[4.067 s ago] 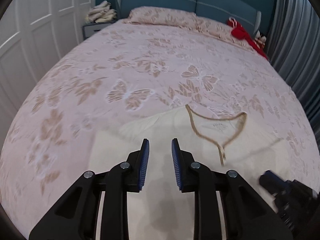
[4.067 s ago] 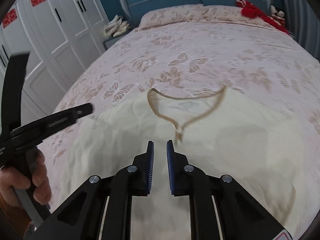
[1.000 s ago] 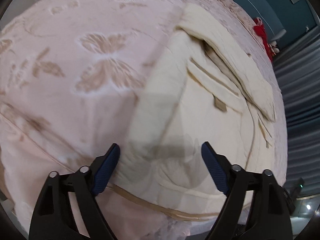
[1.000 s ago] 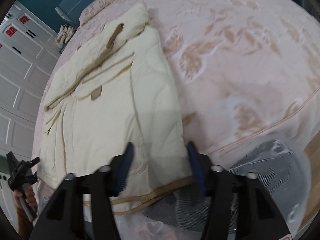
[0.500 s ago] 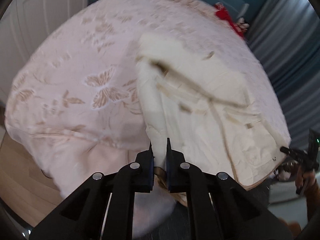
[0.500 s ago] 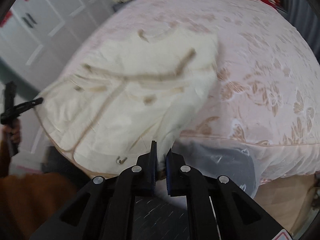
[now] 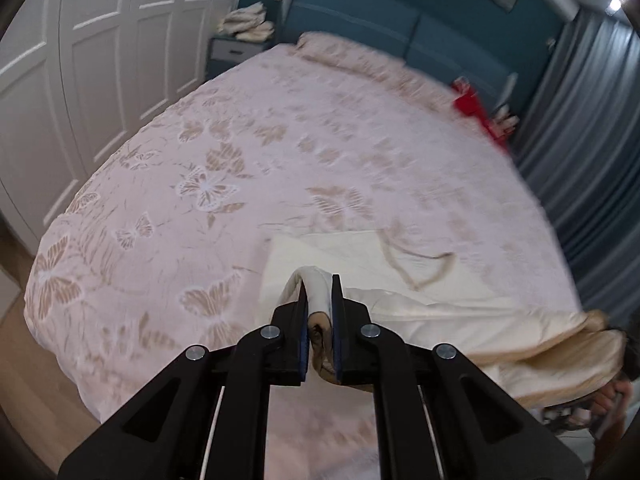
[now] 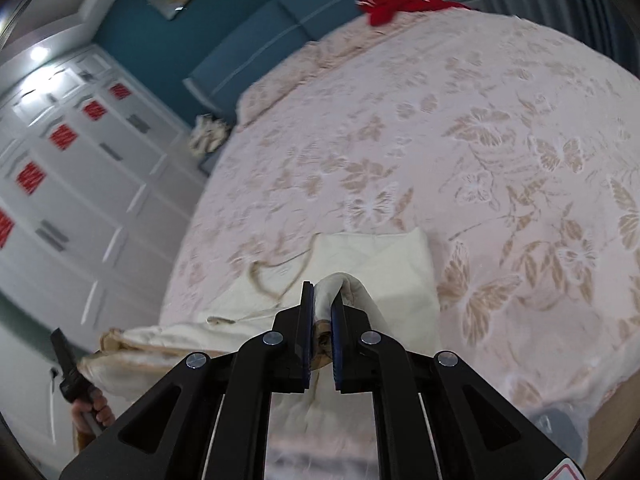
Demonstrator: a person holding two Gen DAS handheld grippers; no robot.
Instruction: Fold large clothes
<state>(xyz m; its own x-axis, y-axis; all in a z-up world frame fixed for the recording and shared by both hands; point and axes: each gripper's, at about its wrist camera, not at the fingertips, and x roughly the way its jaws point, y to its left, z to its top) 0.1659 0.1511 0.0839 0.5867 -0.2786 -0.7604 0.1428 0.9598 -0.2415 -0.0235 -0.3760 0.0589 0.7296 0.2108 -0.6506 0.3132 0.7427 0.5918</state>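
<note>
A cream garment (image 7: pixel 352 256) (image 8: pixel 384 264) with tan trim lies near the foot of a bed, its V neckline (image 7: pixel 416 268) (image 8: pixel 276 280) facing up. My left gripper (image 7: pixel 320 300) is shut on a bunched corner of its hem, lifted off the bed. My right gripper (image 8: pixel 322 304) is shut on the other hem corner, also raised. The lifted hem edge (image 7: pixel 520 328) (image 8: pixel 160 340) stretches between the two grippers above the rest of the garment. In the right wrist view the left gripper's handle (image 8: pixel 66 364) and the hand holding it show at lower left.
The bed carries a pink butterfly-print bedspread (image 7: pixel 280 152) (image 8: pixel 500 160). A red item (image 7: pixel 476 112) (image 8: pixel 392 6) lies by the pillows. White wardrobe doors (image 7: pixel 80 60) stand along one side, grey curtains (image 7: pixel 580 140) along the other, a nightstand with folded cloth (image 7: pixel 244 24) by the blue headboard.
Both grippers closed on the garment's hem corners and rose, lifting the hem off the foot of the bed and carrying it toward the neckline. The views tilted up toward the headboard.
</note>
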